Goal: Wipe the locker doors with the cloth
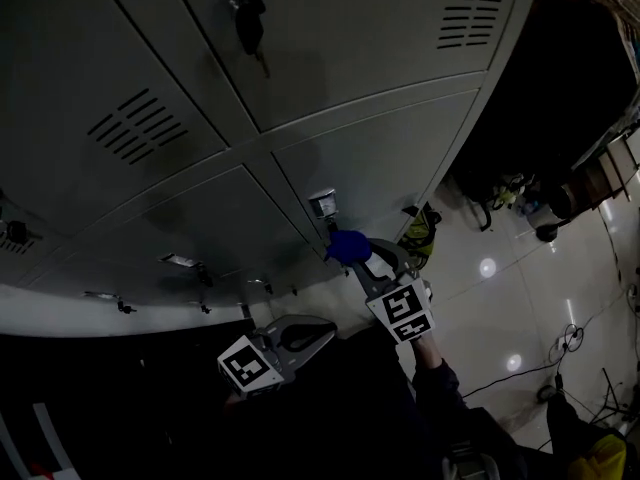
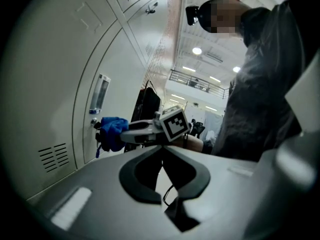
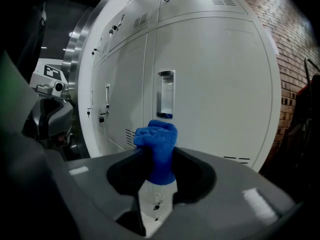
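One blue cloth (image 1: 348,245) is pinched in the right gripper's (image 1: 358,258) jaws at mid-frame in the head view, just under one locker door's (image 1: 390,158) handle (image 1: 323,204). The left gripper (image 1: 300,336), lower centre, has its jaws closed together on nothing.

Blue cloth on pale lockers

The cloth (image 3: 159,146) is bright blue. The locker doors (image 3: 215,84) are plain greyish white with dark vent slots. The left tongs (image 2: 162,147) and right tongs (image 3: 158,160) are grey with black inner pads, and their marker cubes (image 1: 404,313) carry black-and-white squares. The brick wall (image 3: 295,49) at upper right is reddish-brown.
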Available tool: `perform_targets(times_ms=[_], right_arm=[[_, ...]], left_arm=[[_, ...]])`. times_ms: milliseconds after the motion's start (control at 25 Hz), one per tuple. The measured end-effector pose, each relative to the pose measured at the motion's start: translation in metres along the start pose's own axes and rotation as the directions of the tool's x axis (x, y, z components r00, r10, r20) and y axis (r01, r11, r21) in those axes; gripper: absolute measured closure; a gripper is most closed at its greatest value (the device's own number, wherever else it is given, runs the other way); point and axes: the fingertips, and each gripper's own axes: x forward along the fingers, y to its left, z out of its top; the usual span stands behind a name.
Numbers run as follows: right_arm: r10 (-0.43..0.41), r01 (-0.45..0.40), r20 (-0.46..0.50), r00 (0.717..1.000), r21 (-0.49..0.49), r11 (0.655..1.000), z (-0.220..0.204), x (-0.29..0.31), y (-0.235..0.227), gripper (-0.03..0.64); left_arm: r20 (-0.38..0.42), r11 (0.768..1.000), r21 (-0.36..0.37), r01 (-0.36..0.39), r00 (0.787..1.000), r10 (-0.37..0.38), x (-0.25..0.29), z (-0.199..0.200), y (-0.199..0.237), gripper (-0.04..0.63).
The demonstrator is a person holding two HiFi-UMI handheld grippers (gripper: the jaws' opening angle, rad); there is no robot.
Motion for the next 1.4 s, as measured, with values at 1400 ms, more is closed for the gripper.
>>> perform_targets(times_ms=[1400], right_arm=[[0.118, -0.116, -0.061, 0.991, 0.029, 0.993, -0.049, 0.01, -0.131, 0.489]], left_arm=[[-0.015, 0.99, -0.036, -0.139, 0.99, 0.139, 0.116, 0.051, 0.056, 0.595]])
